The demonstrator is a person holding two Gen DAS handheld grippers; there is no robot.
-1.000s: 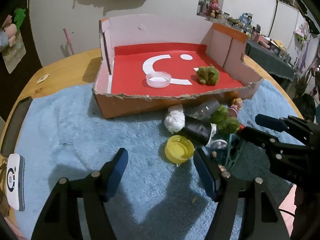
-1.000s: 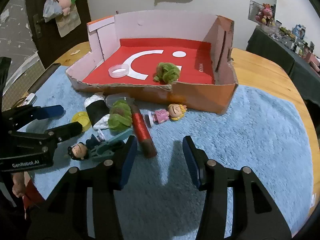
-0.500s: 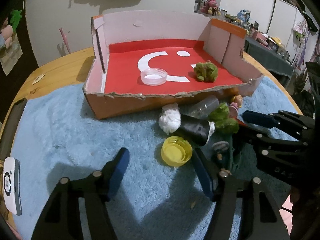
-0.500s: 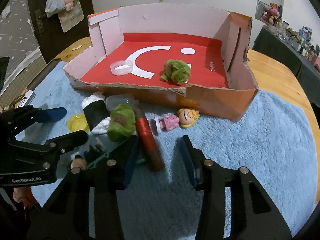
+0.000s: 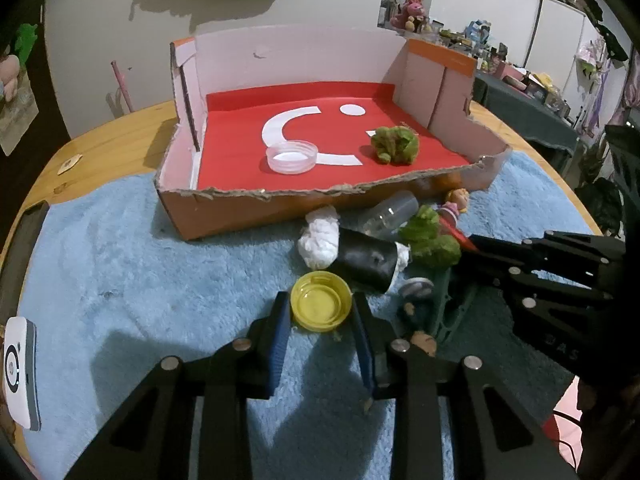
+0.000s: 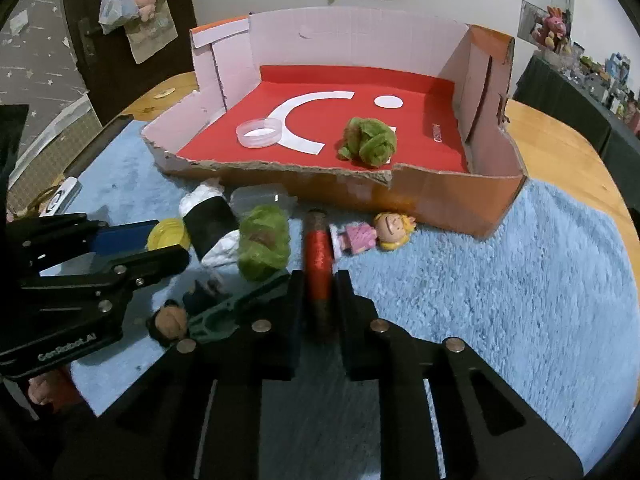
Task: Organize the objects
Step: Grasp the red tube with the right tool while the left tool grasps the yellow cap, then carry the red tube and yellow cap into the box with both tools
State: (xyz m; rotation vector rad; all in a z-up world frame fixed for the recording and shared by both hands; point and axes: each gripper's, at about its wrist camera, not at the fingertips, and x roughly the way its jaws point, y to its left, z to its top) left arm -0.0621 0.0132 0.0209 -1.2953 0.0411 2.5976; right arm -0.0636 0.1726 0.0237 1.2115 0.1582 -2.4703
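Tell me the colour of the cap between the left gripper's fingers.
Yellow cap, clearest in the left wrist view.

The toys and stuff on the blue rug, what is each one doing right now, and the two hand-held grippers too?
Left hand-held gripper: just closed, shut on the yellow lid.
Yellow lid: on the rug, open side up.
Right hand-held gripper: just closed, shut on the red spool.
Red spool: lying on the rug.
Doll: lying down.
Box: open, front wall torn.
Clear lid: inside the box.

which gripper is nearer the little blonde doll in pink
Right. The right gripper, closed on the red spool, sits just beside the doll; the left gripper clamps the yellow lid, farther away.
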